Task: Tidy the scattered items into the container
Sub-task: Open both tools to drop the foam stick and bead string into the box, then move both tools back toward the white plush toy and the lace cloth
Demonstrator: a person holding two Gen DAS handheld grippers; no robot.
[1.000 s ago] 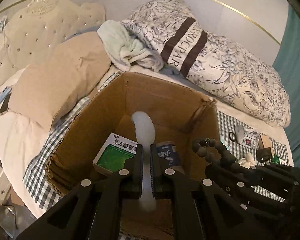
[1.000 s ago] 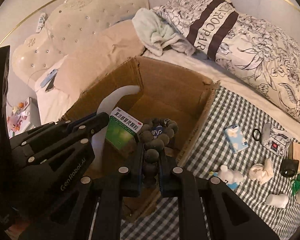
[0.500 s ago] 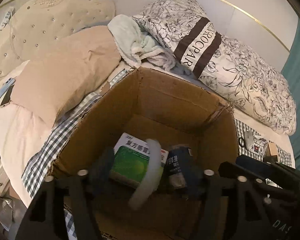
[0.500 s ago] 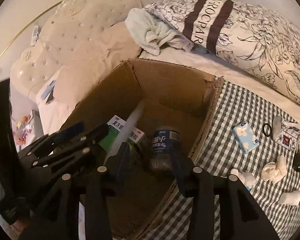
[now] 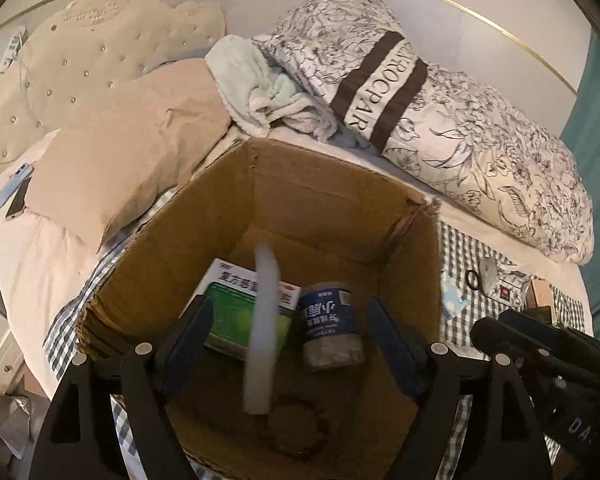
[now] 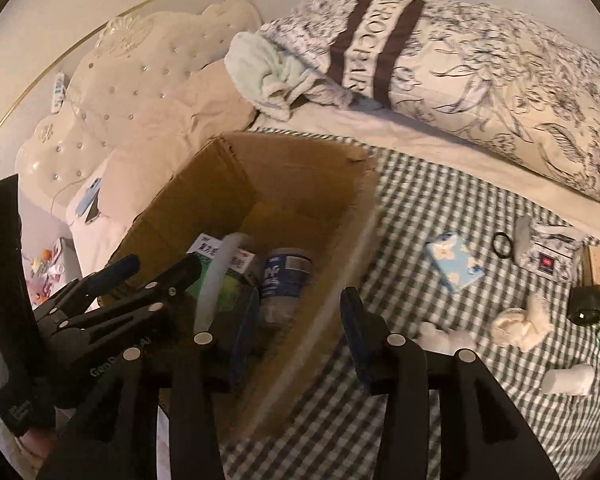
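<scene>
An open cardboard box (image 5: 328,196) (image 6: 300,184) stands on the bed. Inside lie a green medicine box (image 5: 236,312) (image 6: 232,280), a blue-labelled jar (image 5: 328,324) (image 6: 286,276), a long white curved piece (image 5: 262,332) (image 6: 216,280) leaning over them, and a dark bead bracelet (image 5: 300,432) on the floor of the box. My left gripper (image 5: 288,344) is open and empty over the box. My right gripper (image 6: 300,320) is open and empty over the box's right wall. The left gripper also shows in the right wrist view (image 6: 112,308).
On the checked cloth (image 6: 400,208) right of the box lie a blue flowered packet (image 6: 456,260), a black ring (image 6: 502,245), white figurines (image 6: 520,324), a white roll (image 6: 568,378), a black cube (image 6: 588,304). Pillows (image 5: 440,92), a towel (image 5: 260,84) and a phone (image 5: 14,196) lie behind.
Both grippers have opened. The left let go of the white curved piece and the right let go of the bead bracelet; both now lie in the box. The right gripper has shifted right.
</scene>
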